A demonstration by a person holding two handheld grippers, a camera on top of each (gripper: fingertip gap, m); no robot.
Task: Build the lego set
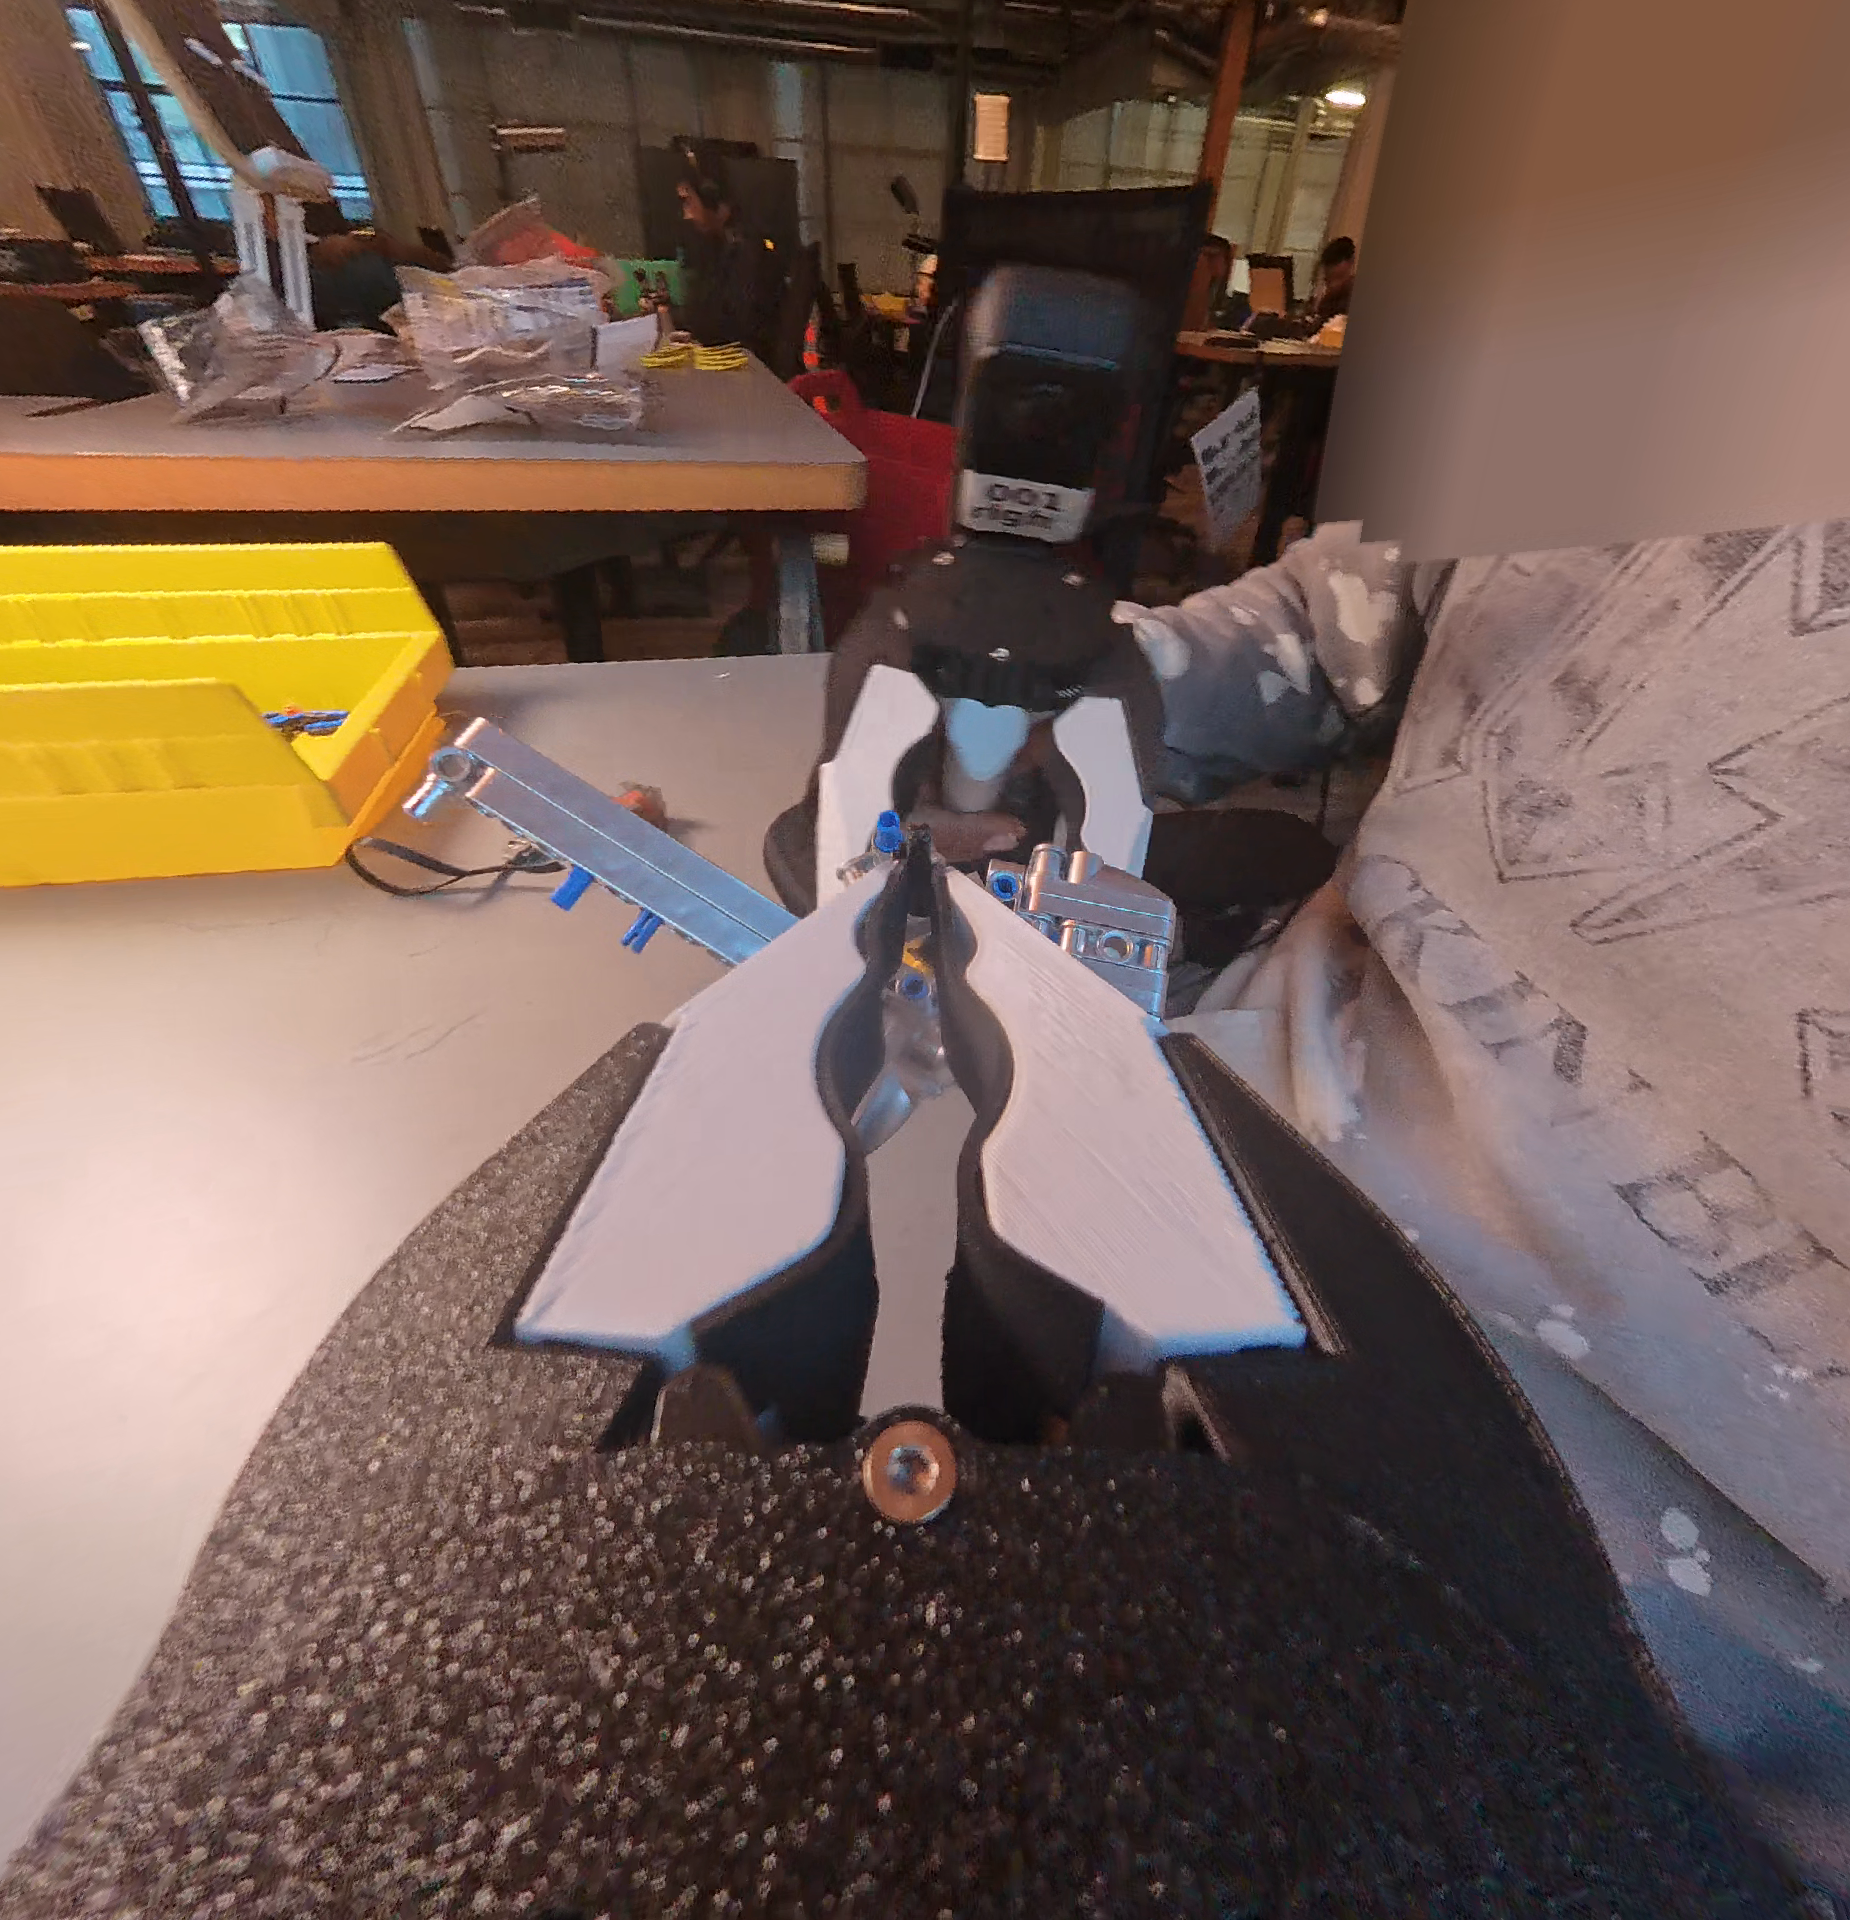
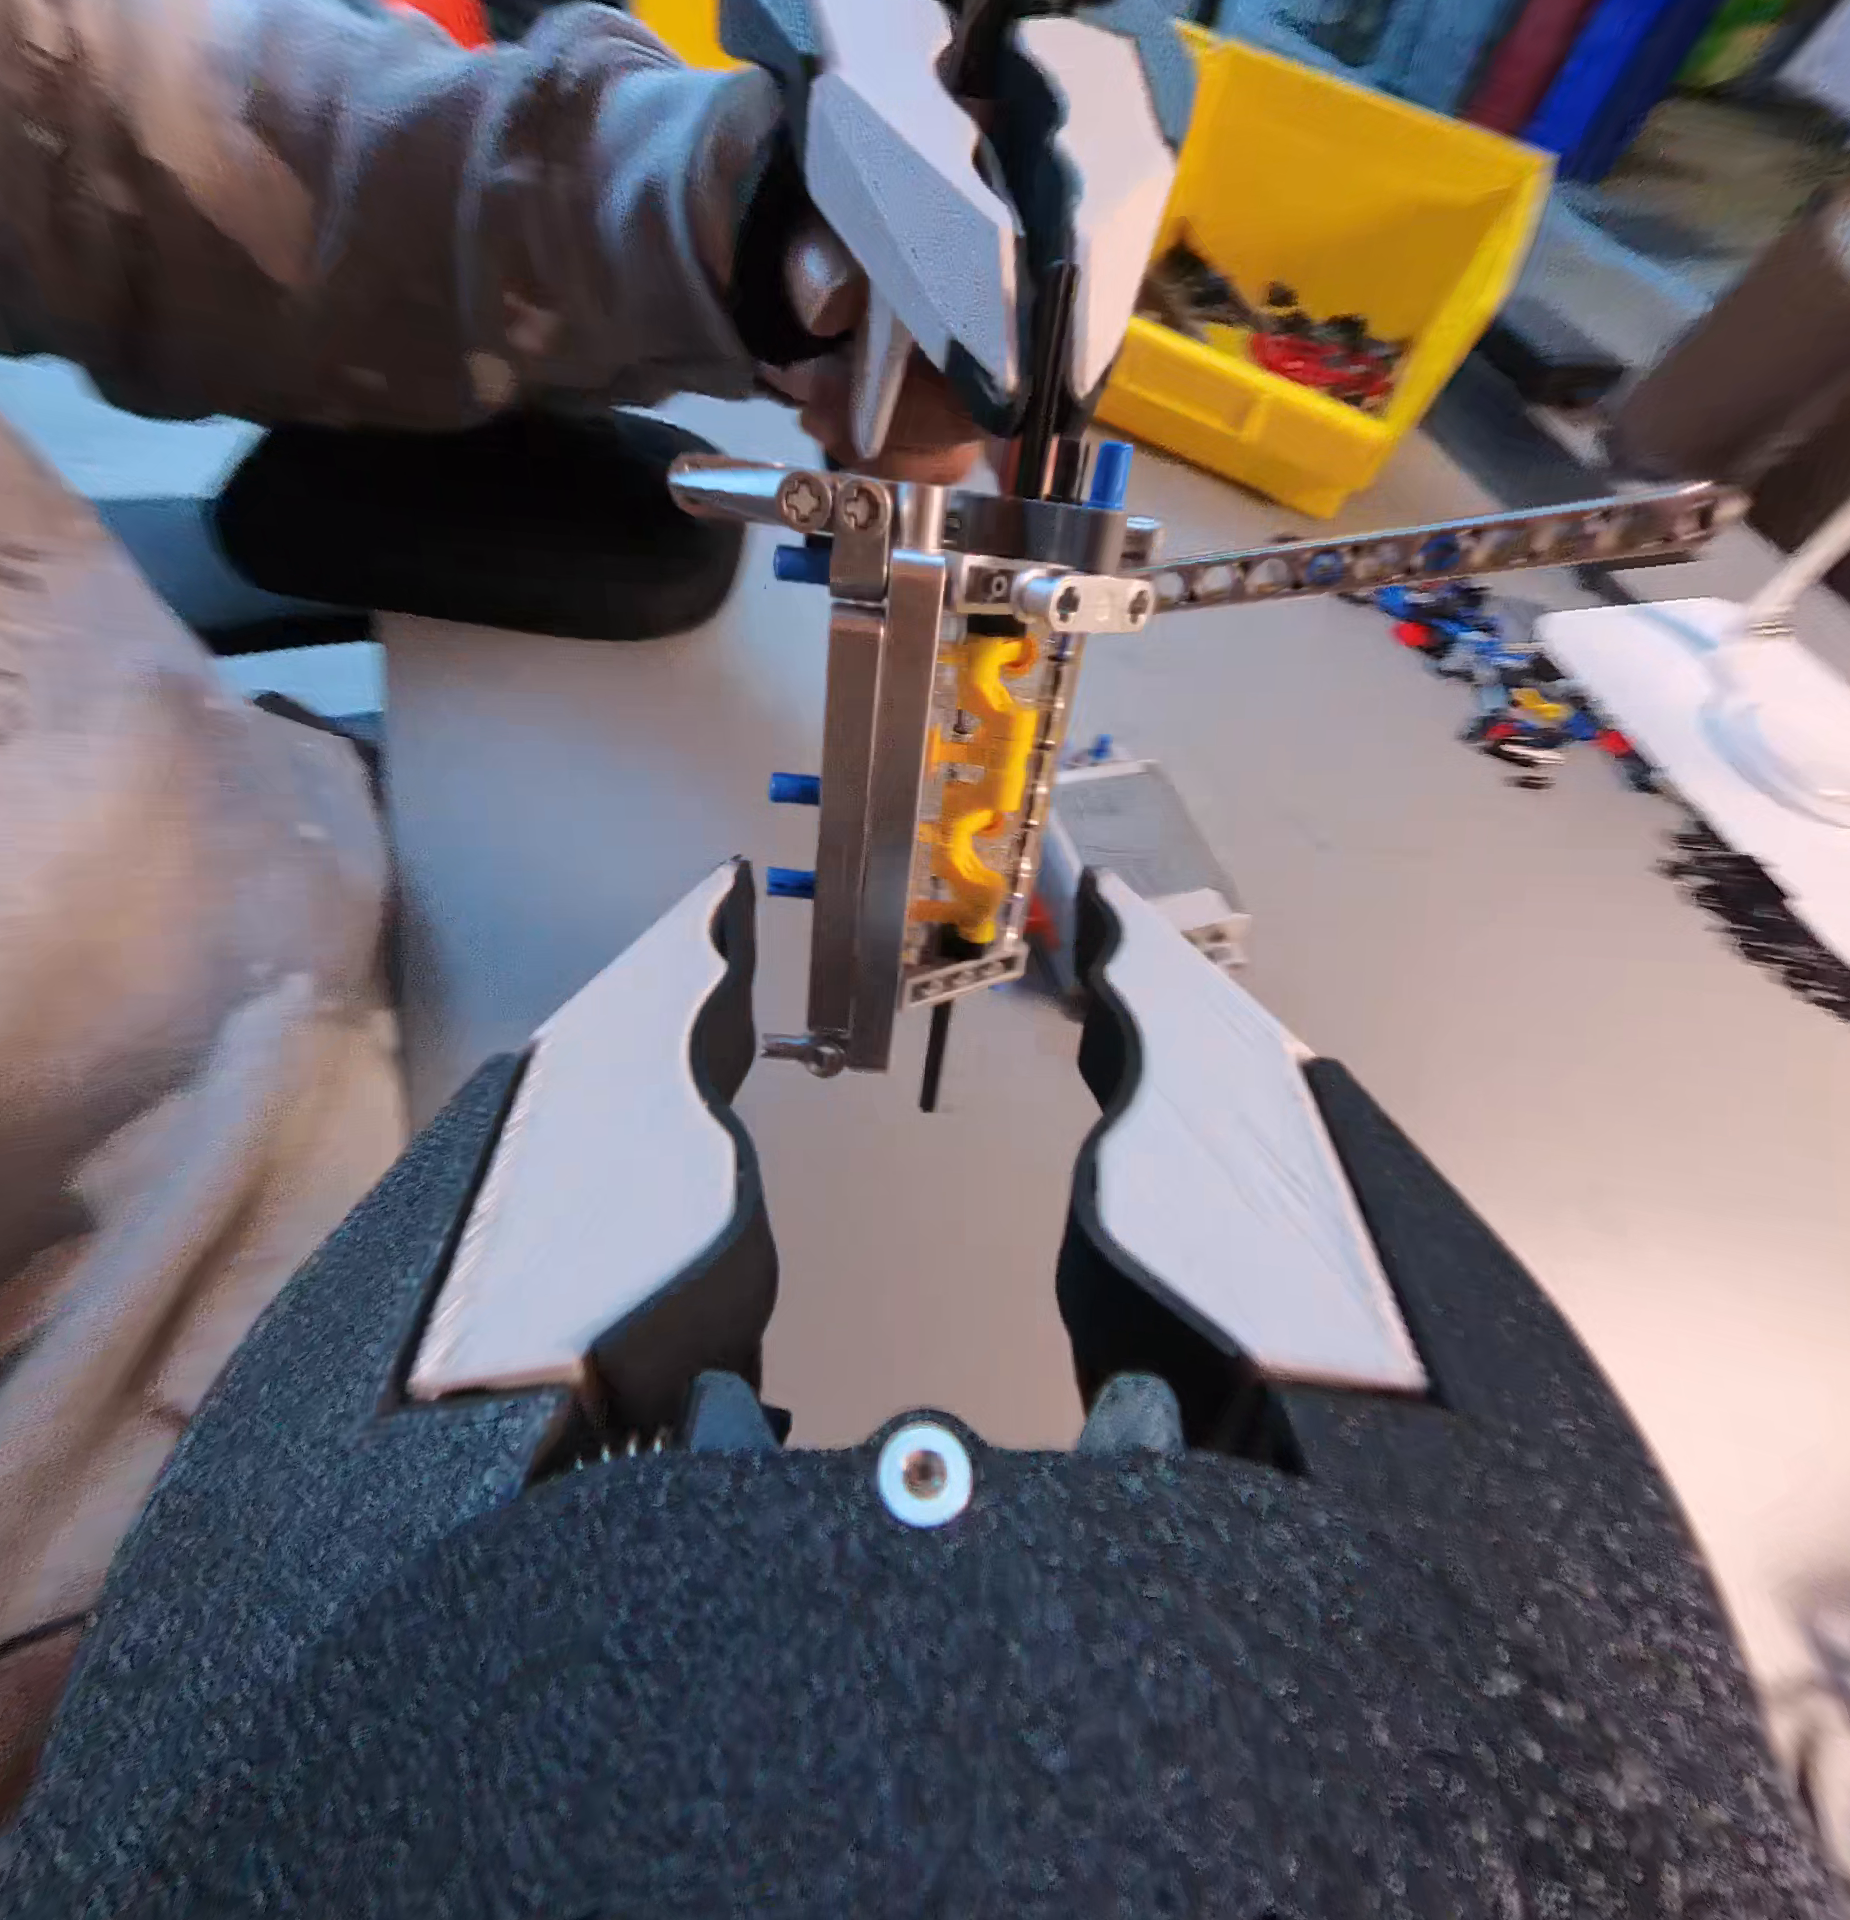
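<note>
centrally, a grey brick-built assembly (image 2: 900, 790) with yellow connectors and blue pins hangs above the grey table (image 2: 1316, 1143), a long holed beam (image 2: 1420, 556) reaching off toward 3 o'clock. the left gripper (image 2: 1035, 405), coming in from 12 o'clock, is clenched on a thin black axle (image 2: 1046, 384) at the assembly's top. the right gripper (image 2: 916, 894) stands wide apart, its fingertips flanking the assembly's lower end without touching. a yellow bin (image 2: 1347, 249) of parts sits at 1 o'clock
</note>
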